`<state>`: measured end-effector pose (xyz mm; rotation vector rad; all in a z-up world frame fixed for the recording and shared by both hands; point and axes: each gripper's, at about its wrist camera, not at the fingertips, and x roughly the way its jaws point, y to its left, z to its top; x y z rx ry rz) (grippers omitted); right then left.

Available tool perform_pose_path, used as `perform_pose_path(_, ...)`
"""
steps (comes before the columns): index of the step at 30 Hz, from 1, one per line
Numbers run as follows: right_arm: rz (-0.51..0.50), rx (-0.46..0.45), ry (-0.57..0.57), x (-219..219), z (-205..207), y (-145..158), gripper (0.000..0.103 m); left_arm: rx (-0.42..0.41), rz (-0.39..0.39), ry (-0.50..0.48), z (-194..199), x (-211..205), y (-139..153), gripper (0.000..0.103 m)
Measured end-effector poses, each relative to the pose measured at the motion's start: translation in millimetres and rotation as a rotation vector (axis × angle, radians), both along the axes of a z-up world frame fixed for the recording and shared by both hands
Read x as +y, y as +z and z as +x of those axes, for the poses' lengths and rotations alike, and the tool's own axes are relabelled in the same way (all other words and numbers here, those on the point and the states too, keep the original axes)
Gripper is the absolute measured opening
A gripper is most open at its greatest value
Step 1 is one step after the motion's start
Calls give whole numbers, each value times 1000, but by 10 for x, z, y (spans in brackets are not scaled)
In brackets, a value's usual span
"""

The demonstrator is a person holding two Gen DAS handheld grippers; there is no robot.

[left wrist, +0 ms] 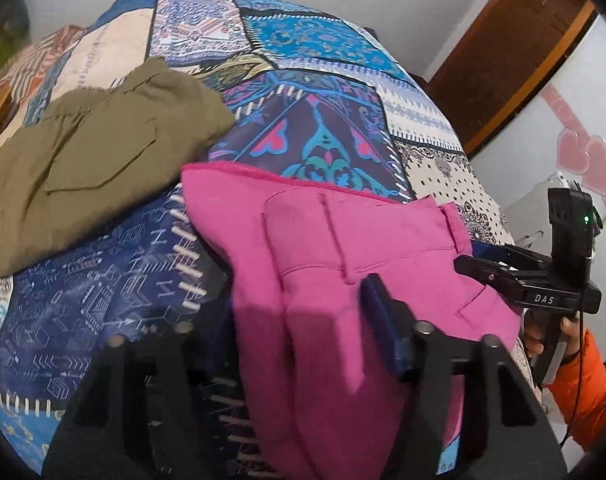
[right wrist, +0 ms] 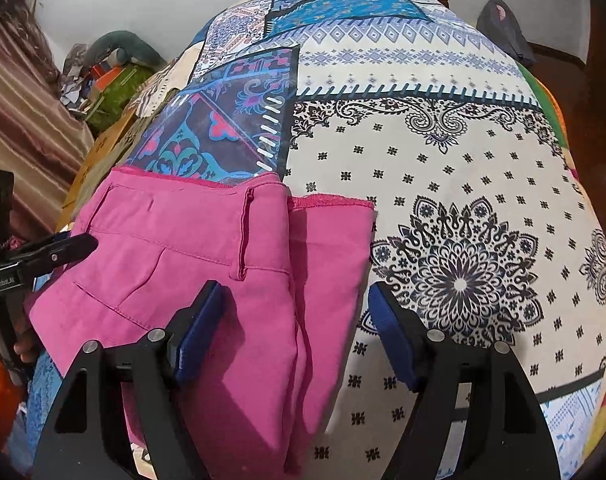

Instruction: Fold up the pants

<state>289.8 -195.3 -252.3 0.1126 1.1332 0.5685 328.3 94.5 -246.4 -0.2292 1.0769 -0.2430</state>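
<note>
Patchwork-print bedspread (right wrist: 443, 168) carries folded pink cotton pants (right wrist: 207, 264) at its near edge, olive garment (left wrist: 87, 152) far left. Soft, light cloth; grip doubled edges. Left gripper (left wrist: 271, 344) and right gripper (right wrist: 295, 332) straddle it, jaws spread.

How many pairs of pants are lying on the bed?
2. The pink pants lie near the front of the patchwork bedspread; the olive pants sit folded farther back on the left. More may be hidden out of view.

Two pants: pink pants (left wrist: 327, 248), olive pants (left wrist: 83, 160)
</note>
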Motion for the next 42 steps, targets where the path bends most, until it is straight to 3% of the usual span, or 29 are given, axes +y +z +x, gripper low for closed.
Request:
perform_pose_path(3, 37, 29, 20, 1, 36, 7, 56, -8, 17, -15, 19, -60, 14, 46)
perform_pose_path(6, 68, 58, 57, 39, 56, 19, 34, -14, 31, -29, 28, -89, 35, 41)
perform_pose_path(9, -5, -2, 76, 156, 18, 91, 27, -41, 78, -49, -7, -149, 114, 32)
perform_pose_path(13, -18, -41, 73, 171, -31, 207, 15, -75, 125, -76, -78, -214, 223, 25)
perform_pose_path(24, -23, -183, 95, 219, -302, 778, 11, -165, 127, -55, -392, -141, 705, 19)
perform_pose_path(31, -29, -281, 119, 535, -451, 1209, 11, -245, 133, -15, -672, 42, 1089, 19)
perform_pose_path(42, 9, -405, 166, 1151, -452, 1719, 10, -352, 150, 79, -986, 651, 1568, 19)
